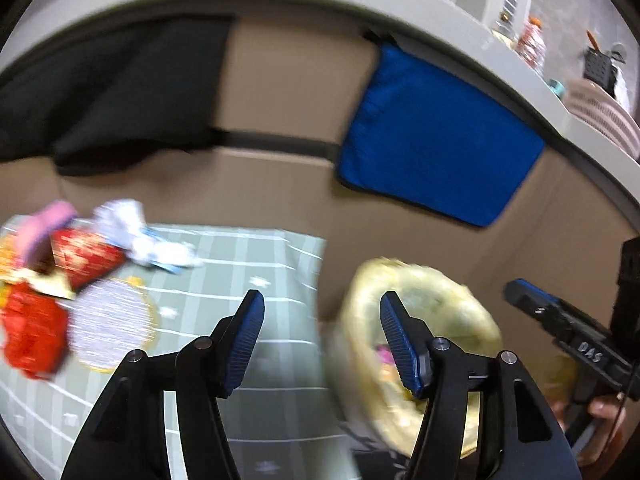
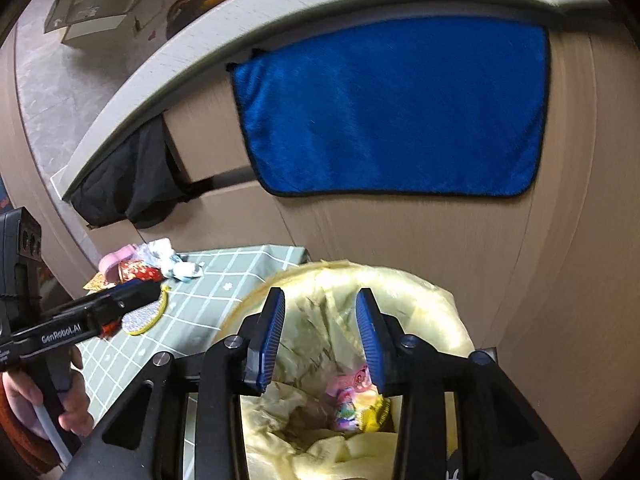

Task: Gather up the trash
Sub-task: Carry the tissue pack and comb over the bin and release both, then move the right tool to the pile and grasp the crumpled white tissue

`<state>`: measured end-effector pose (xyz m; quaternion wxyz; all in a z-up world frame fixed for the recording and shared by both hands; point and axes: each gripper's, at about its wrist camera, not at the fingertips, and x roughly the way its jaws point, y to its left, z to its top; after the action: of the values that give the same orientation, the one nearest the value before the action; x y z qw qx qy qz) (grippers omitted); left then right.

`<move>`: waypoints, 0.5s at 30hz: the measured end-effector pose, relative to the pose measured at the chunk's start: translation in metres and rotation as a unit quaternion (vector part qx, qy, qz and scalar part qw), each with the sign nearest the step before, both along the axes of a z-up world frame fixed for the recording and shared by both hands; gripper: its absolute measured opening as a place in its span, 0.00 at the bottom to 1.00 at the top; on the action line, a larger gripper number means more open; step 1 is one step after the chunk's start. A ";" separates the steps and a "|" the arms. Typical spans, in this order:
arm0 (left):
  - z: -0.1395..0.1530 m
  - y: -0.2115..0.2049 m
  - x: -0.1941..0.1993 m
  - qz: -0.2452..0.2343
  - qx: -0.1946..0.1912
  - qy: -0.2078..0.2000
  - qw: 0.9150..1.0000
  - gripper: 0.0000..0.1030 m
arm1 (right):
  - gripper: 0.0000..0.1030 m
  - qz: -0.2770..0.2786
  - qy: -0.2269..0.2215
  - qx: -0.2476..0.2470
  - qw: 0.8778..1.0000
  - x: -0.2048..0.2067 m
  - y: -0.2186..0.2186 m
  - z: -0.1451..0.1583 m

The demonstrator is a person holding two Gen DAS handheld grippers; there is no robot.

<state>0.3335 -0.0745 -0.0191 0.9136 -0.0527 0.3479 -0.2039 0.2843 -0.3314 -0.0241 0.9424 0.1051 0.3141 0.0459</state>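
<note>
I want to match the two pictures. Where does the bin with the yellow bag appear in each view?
Left wrist view: the bin with the yellow bag sits at lower right, blurred, behind the left gripper's right finger.
Right wrist view: it fills the lower centre, directly below the right gripper, with colourful wrappers inside.
Shared landmark: the blue towel hanging on the cabinet front above the bin.

Bin liner (image 2: pixel 400 304): thin yellow plastic, crinkled, slightly glossy. Blue towel (image 2: pixel 392 108): plush matt cloth. Wrappers (image 1: pixel 80 256): shiny foil. Cabinet front (image 2: pixel 440 232): smooth matt wood-look.
</note>
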 end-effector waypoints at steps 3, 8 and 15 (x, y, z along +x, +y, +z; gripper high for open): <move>0.018 0.035 -0.004 0.024 0.008 -0.022 0.999 0.59 | 0.34 0.014 -0.015 -0.015 1.000 0.001 0.021 0.017; 0.049 0.104 -0.013 0.076 0.021 -0.069 0.995 0.59 | 0.34 0.059 -0.048 -0.027 0.997 0.010 0.070 0.046; 0.070 0.167 -0.004 0.127 0.004 -0.123 0.984 0.59 | 0.34 0.122 -0.078 -0.048 0.988 0.037 0.147 0.068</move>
<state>0.3296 0.0925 0.0512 0.9682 -0.0671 0.2237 -0.0894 0.3210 -0.1848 0.0443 0.9554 0.0170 0.2518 0.1533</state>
